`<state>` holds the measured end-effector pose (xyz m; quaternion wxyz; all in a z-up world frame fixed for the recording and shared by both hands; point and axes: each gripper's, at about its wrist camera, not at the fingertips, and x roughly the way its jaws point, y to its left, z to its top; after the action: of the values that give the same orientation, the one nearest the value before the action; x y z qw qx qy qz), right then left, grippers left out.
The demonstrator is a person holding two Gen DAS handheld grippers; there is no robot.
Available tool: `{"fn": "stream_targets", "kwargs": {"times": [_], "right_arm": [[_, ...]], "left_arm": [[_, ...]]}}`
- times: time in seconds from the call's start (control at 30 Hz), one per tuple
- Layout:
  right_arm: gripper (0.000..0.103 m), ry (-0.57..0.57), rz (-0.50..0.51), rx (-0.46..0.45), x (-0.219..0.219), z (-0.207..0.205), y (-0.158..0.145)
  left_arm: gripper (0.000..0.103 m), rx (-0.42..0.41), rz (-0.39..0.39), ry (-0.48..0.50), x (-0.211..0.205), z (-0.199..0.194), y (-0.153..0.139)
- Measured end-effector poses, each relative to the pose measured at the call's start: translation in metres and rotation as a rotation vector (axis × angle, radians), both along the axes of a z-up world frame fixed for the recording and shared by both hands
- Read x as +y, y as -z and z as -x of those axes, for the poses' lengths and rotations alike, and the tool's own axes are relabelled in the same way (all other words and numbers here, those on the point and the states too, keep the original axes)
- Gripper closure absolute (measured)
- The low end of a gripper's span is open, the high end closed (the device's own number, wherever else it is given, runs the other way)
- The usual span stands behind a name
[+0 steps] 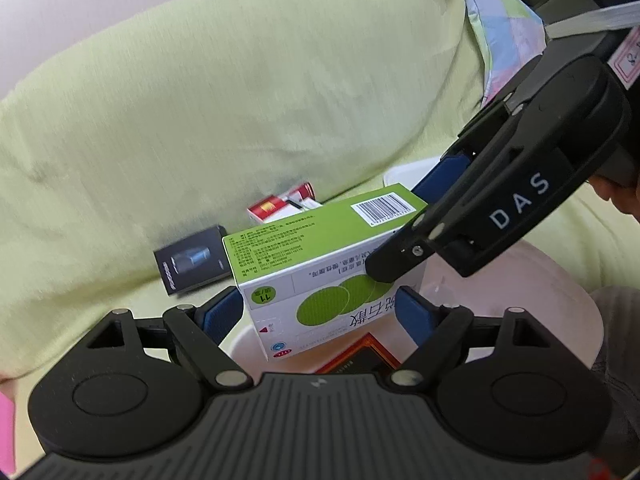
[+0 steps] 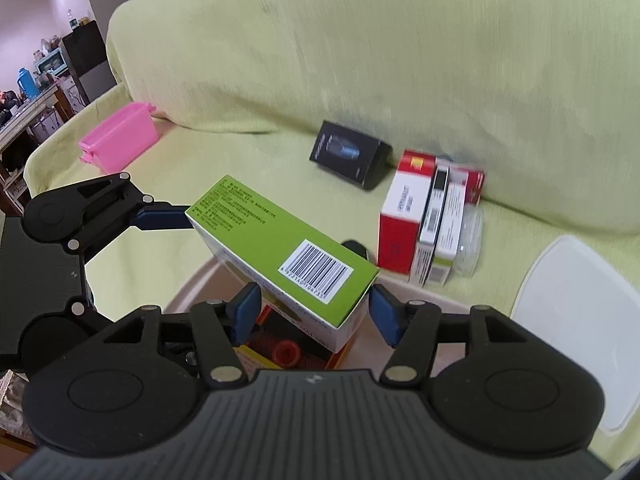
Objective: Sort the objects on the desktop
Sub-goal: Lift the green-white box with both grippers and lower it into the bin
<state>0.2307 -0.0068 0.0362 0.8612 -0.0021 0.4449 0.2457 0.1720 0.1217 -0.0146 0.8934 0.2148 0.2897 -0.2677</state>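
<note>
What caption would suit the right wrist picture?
Both grippers flank a green-and-white box above a beige bin on a green-covered sofa.

Box (image 2: 280,248) hides bin (image 2: 188,288) contents; lid (image 2: 576,320) cropped.

glossy cardboard box (image 2: 280,248), seemingly matt cloth cover (image 2: 360,60)

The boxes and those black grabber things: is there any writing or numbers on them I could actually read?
"DAS": white letters on the right gripper.
"11": green circle on the green and white box.
Barcode digits and Chinese print on that box: too small.
Black box and red and white boxes: blurred.
</note>
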Motion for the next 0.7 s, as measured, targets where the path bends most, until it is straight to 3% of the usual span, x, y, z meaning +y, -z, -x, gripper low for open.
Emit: {"fn": "stream_targets", "kwargs": {"times": [0.37,0.7], "right_arm": [[0.046,-0.029,0.005,0.073,0.009,-0.008,0.039],[0.046,-0.046,0.006,0.108,0.018,-0.009,0.053]], "left_arm": [[0.020,0.108,0.016,-0.041,0.012,-0.006,0.036],[0.020,0.145,0.029,-0.068,0.024,-0.007,0.049]]}}
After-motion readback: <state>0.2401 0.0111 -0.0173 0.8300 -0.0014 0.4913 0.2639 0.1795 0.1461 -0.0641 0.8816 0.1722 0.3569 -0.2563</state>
